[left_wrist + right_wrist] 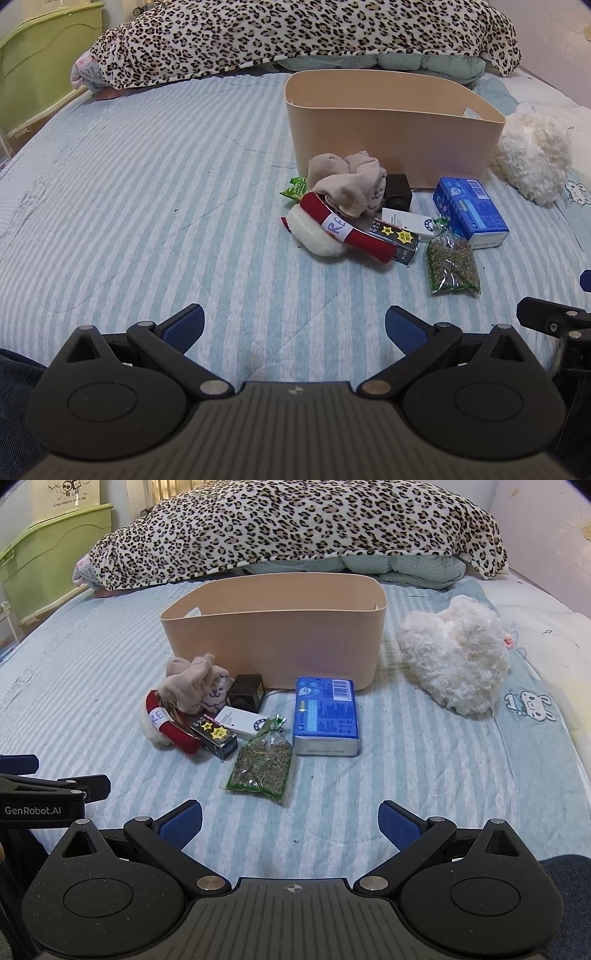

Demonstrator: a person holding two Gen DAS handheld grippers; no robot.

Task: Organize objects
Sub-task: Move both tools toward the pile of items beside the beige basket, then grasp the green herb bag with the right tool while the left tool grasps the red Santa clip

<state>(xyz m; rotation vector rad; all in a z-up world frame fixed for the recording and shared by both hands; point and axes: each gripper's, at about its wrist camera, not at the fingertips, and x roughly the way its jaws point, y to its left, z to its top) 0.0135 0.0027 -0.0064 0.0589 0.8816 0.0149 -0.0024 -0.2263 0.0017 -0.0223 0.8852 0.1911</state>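
A tan bin (395, 144) (280, 642) stands on the striped bed. In front of it lies a pile: a beige sock bundle (347, 181) (192, 683), a red-and-white plush (332, 232) (166, 727), a small black box (398, 190) (246, 696), a dark starred box (397, 238) (216, 736), a white card box (242, 720), a bag of dried herbs (452, 266) (262, 770) and a blue tissue pack (471, 210) (325, 716). My left gripper (294, 326) and right gripper (290, 821) are both open and empty, short of the pile.
A fluffy white plush (456, 657) (532, 158) lies right of the bin. A leopard-print blanket (295, 528) covers the bed's head. A green cabinet (48, 565) stands at far left. The striped sheet (147, 206) stretches left of the pile.
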